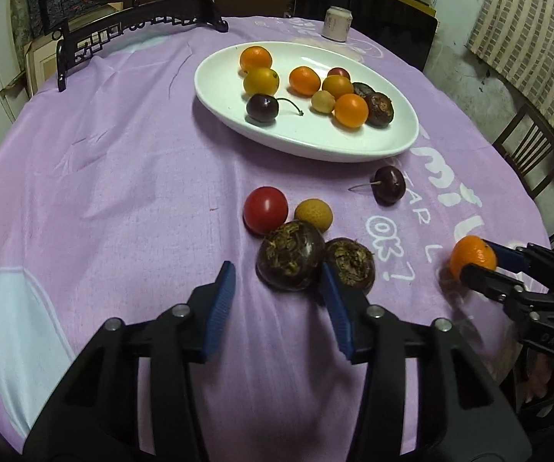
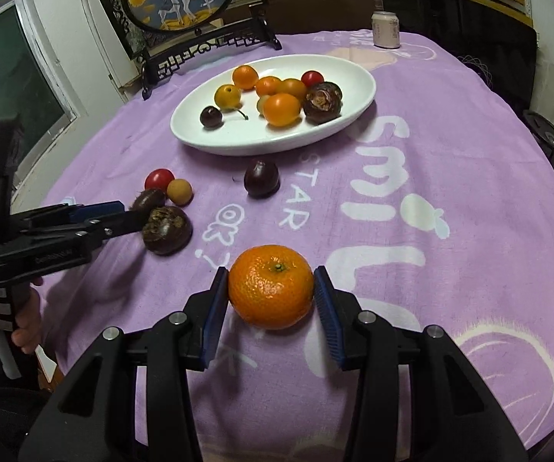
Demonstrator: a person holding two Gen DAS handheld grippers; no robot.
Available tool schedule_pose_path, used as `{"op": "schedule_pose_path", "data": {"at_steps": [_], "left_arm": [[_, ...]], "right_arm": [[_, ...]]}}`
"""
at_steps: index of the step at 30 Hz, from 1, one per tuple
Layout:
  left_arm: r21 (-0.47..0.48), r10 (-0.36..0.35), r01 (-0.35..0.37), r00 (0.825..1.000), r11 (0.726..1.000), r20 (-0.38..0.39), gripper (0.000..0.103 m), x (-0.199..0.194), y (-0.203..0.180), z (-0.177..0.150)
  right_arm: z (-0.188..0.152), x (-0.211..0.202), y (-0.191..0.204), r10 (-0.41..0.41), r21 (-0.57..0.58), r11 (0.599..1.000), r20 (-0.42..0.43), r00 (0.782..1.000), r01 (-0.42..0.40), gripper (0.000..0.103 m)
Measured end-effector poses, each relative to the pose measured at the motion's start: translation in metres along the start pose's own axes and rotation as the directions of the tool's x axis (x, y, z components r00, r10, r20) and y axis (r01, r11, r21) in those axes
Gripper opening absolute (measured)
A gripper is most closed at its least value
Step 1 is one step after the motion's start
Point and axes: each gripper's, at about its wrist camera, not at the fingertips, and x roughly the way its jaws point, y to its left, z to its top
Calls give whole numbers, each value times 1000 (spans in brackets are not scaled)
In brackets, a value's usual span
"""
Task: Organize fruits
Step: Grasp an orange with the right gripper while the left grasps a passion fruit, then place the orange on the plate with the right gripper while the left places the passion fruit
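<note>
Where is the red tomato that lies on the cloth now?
In the left wrist view the red tomato lies mid-table, below the white plate, touching the small yellow fruit on its right.

A round table (image 2: 450,146) under a lilac cloth with white lettering fills the room's middle. At its far edge stands a dark carved stand (image 2: 200,50) holding a round deer picture. A window (image 2: 11,88) sits left; a wooden chair (image 1: 527,154) right.

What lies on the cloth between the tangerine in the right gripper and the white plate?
In the right wrist view, a dark cherry lies between the tangerine and the plate, close to the plate; otherwise only printed purple cloth.
</note>
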Motion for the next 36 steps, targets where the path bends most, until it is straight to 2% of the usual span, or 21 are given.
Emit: {"op": "schedule_pose_path", "data": {"at_steps": [4,6,9,23,29,36], "left_arm": [[1,-20,20,1000,1000,-1,52,8,-1,9],[-5,-57,57,998,998,-5,50,15,-1,16],[-21,-107,107,994,994,-9,42,18,-1,18],[51,-81,80,996,995,23,41,10,-19,-3],[46,-79,77,996,996,34,39,0,-17,-12],[21,-62,60,988,998,143,39,-47,-4,-12]], "right_arm": [[3,4,3,23,-2,1000,2,1000,-23,45],[4,7,2,30,1,1000,-4,1000,-30,45],[5,11,1,28,9,1000,-12,1000,-28,45],[11,24,6,1,-4,1000,-41,999,-1,46],[12,25,17,-13,-38,999,-40,999,12,45],[16,3,32,-8,-68,998,15,1000,9,45]]}}
